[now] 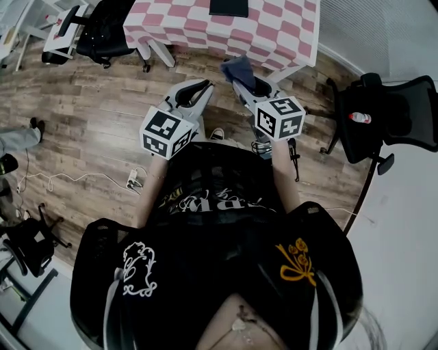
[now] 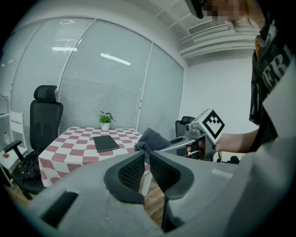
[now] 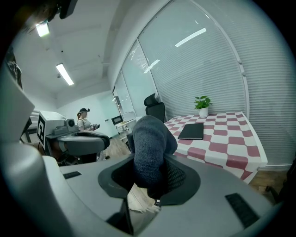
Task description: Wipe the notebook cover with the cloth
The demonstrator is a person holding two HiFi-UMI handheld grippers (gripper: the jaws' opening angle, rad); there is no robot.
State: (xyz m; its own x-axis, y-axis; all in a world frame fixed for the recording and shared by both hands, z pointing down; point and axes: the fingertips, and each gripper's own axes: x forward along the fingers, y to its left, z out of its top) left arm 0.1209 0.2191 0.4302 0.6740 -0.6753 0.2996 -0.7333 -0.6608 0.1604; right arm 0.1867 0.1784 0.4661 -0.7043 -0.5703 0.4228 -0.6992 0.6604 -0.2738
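A black notebook lies flat on the pink-and-white checked table ahead of me; it also shows in the left gripper view and the right gripper view. My right gripper is shut on a dark blue cloth, which bulges up between its jaws. It is held in the air short of the table's near edge. My left gripper hangs beside it, shut and holding nothing, with the cloth just beyond its tips.
A small potted plant stands at the table's far end. Black office chairs stand at the table's left and to my right. Cables lie on the wooden floor. Another person stands far back.
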